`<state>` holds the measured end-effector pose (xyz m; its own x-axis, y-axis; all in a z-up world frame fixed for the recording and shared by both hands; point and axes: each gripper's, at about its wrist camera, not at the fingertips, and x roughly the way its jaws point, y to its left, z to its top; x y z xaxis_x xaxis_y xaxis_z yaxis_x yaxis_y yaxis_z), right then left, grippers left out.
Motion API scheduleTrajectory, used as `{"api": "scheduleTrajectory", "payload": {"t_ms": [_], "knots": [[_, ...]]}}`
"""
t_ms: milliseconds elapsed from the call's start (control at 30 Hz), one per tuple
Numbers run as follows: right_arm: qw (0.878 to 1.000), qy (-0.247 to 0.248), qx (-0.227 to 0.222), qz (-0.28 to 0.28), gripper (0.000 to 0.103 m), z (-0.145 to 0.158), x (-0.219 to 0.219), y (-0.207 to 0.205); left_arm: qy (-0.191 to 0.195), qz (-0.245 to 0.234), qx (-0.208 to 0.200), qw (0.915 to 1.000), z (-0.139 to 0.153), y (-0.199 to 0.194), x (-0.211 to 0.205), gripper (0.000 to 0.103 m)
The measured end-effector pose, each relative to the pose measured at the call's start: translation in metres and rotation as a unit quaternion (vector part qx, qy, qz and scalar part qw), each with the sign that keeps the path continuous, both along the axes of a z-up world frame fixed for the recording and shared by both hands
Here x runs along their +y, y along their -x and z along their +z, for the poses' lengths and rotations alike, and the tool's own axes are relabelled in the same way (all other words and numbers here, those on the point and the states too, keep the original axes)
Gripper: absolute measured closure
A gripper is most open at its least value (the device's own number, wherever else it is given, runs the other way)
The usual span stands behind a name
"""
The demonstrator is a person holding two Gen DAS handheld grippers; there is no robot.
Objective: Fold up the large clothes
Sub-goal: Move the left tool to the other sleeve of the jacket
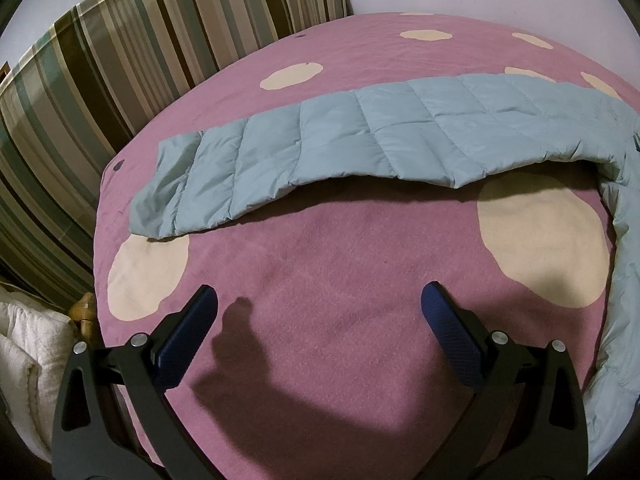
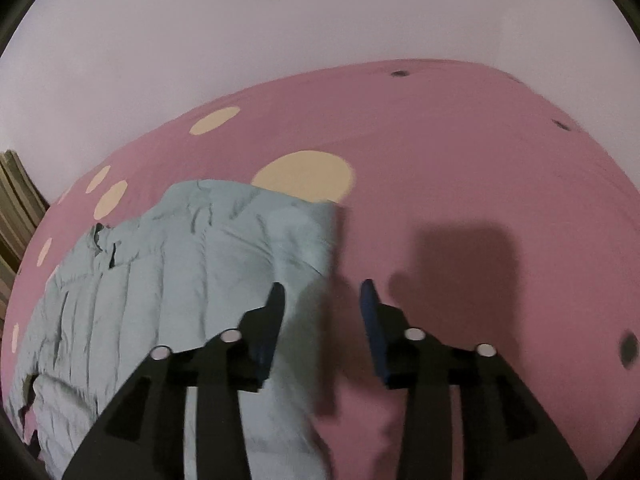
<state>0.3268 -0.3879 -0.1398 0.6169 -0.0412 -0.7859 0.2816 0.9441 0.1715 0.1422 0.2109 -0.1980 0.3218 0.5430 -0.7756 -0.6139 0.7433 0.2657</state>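
Jacket, pale blue quilted puffer, lies spread on the pink bedspread w/ cream dots; in the left wrist view one sleeve stretches flat across the far side, the body curving down the right edge. Left gripper hangs over bare bedspread well short of that sleeve, jaws spread wide, nothing btwn them. Right gripper sits over the jacket's right-hand edge, jaws apart and gripping nothing: left finger is over the fabric, the right one over pink cover, and the pads don't press on any cloth as far as the blurred right wrist view shows. Looks like a fold stage just set down or about to start; can't tell which. Risks from here: puffer fabric is slick and springy, so any flap laid over prob. creeps back open unless pressed flat. If the right gripper re-grabs at this edge it could pinch only the top layer, or catch the bedspread w/ the outer finger, dragging the cover and shifting the whole jacket. Left side has a long reach to the sleeve; grabbing the cuff alone would let the sleeve sag and twist instead of folding clean across the body. Bunched area near the collar in the right wrist view is already rumpled, so folding over it would lock in a lumpy, crooked stack. Striped curtain and white bedding at left are well clear, no snag risk there.
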Motion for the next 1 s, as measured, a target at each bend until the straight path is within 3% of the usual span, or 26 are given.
{"api": "scheduleTrajectory", "payload": {"t_ms": [233,400,467,633,767,1000], "knots": [[0.996,0.038,0.041,-0.064,0.06,-0.014,-0.03,0.087,0.003,0.0,-0.002,1.0,0.0,0.001,0.001,0.002],[0.993,0.052,0.063,-0.088,0.06,-0.03,-0.034,0.121,0.005,0.001,-0.003,1.0,-0.001,0.001,0.001,0.002],[0.991,0.071,0.064,-0.09,0.052,-0.035,-0.031,0.125,0.005,0.0,-0.003,1.0,-0.001,0.001,0.001,0.002],[0.988,0.104,0.064,-0.094,0.047,-0.042,-0.027,0.127,0.012,0.001,-0.006,0.9999,-0.001,0.002,0.002,0.002],[0.987,0.103,0.066,-0.105,0.039,-0.044,-0.029,0.134,0.018,0.002,-0.009,0.9998,-0.001,0.003,0.004,0.002],[0.986,0.098,0.071,-0.115,0.033,-0.046,-0.031,0.138,0.034,0.004,-0.016,0.9993,-0.002,0.004,0.006,0.002]]}}
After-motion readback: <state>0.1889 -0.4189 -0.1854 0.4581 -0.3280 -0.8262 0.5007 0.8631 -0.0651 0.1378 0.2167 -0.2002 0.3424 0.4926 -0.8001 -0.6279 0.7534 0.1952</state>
